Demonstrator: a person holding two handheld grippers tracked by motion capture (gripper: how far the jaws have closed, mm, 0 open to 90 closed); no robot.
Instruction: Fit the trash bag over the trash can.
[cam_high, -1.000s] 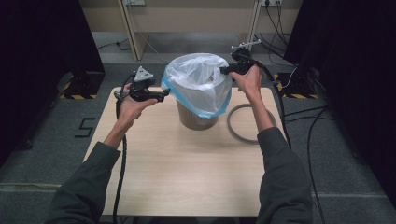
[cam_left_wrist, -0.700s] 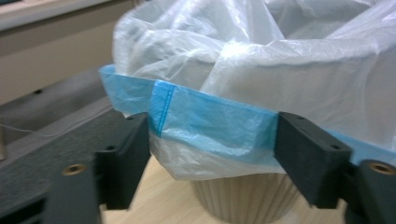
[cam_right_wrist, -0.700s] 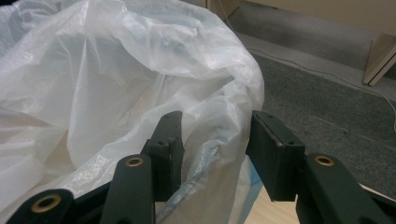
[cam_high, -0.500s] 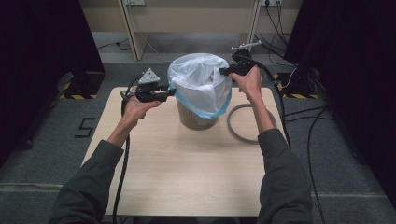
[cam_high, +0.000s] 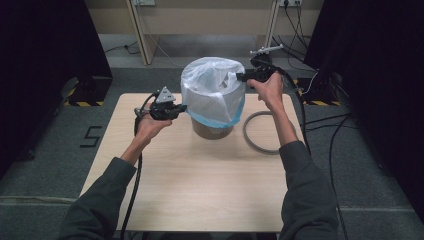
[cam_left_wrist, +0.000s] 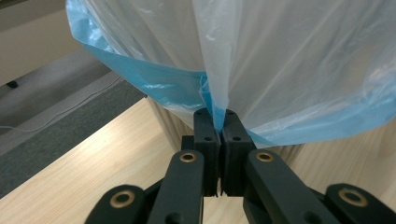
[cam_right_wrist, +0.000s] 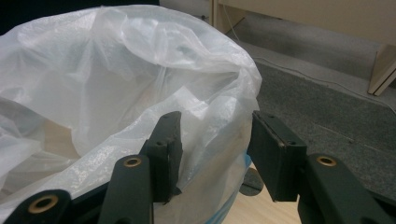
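Left tongs (cam_left_wrist: 219, 128) just closed, pinching bag (cam_high: 212, 92) hem at frame centre; right tongs (cam_right_wrist: 215, 140) half-open astride the rim, pads not visibly pressing. Hard tug could tear film or tip bin (cam_high: 212, 131).

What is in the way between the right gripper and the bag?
Nothing visible. The right gripper stands open astride the rim of the bag, one jaw inside and one outside. The left gripper is shut on its blue hem.

A lab or recording studio: black curtains (cam_high: 45, 65) hang at both frame edges, cables (cam_high: 330, 125) trail over grey carpet (cam_high: 45, 165), hazard tape (cam_high: 82, 103) marks the floor, and wall sockets (cam_high: 142, 2) sit along the top.
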